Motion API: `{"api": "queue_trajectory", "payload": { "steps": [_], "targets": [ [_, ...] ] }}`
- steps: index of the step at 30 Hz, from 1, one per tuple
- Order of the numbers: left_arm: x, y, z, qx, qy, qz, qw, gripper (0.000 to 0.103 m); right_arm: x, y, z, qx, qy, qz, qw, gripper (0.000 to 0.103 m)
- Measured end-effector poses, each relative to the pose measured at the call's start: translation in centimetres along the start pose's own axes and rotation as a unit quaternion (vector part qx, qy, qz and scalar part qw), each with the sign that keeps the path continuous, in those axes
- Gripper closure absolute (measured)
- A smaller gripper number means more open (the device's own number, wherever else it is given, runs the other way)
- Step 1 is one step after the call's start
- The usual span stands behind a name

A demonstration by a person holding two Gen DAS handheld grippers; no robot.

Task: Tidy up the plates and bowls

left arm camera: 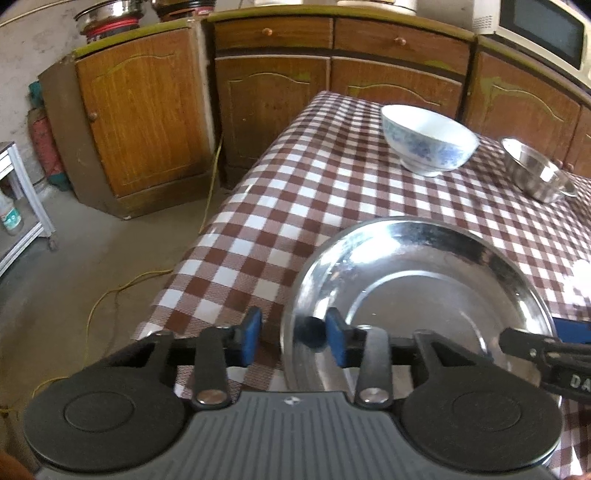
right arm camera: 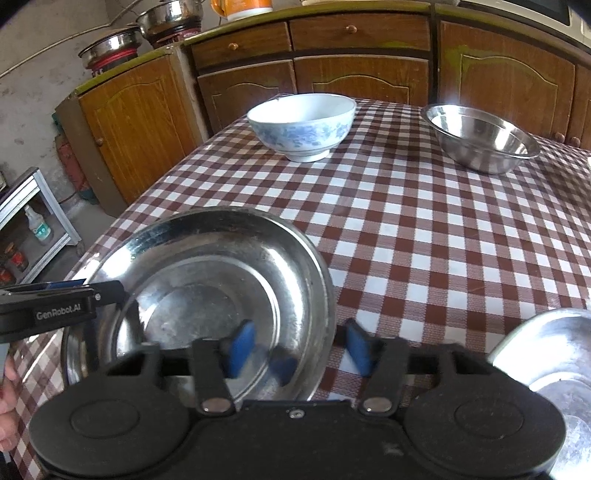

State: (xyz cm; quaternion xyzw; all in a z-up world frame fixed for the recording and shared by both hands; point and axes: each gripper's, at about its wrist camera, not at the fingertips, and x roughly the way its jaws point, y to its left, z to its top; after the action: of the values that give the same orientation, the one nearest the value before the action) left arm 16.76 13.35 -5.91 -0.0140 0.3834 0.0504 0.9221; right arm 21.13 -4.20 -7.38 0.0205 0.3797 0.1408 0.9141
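Both grippers straddle the near steel plate (right arm camera: 207, 280) on the checked tabletop (right arm camera: 424, 229): left gripper (left arm camera: 291, 338) on its left rim, right gripper (right arm camera: 299, 349) on its right rim, each part-open, neither visibly clamped.

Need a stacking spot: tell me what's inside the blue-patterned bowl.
Blue-patterned bowl: the visible inner wall is plain white, nothing rising above the rim. Its bottom is hidden behind the near wall, so empty is unconfirmed.

We see a table under a brown-and-white checked cloth (right arm camera: 424, 229); behind it wooden cabinets (left arm camera: 144, 110) with steel pots (right arm camera: 110, 46) on top; a microwave (left arm camera: 543, 31); a yellow cable (left arm camera: 122, 291) on the floor; a bottle (right arm camera: 38, 230) on a white shelf.
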Motion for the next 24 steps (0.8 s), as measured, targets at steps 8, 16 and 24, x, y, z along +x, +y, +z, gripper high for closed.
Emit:
{"api": "queue_trajectory", "payload": {
  "steps": [8, 16, 24],
  "targets": [
    [-0.4, -0.1, -0.2, -0.01, -0.004, -0.011, 0.9999, 0.076, -0.8, -0.1, 0.1, 0.001, -0.015, -0.008, 1.0, 0.063],
    [-2.4, -0.2, 0.4, -0.005, -0.017, -0.004, 0.9998, 0.076, -2.5, 0.3, 0.6, -0.007, -0.038, -0.007, 0.999, 0.063],
    [-4.8, -0.2, 0.9, -0.008, -0.034, 0.0, 0.9994, 0.076, -5.0, 0.7, 1.1, -0.012, -0.058, -0.002, 0.998, 0.063]
  ]
}}
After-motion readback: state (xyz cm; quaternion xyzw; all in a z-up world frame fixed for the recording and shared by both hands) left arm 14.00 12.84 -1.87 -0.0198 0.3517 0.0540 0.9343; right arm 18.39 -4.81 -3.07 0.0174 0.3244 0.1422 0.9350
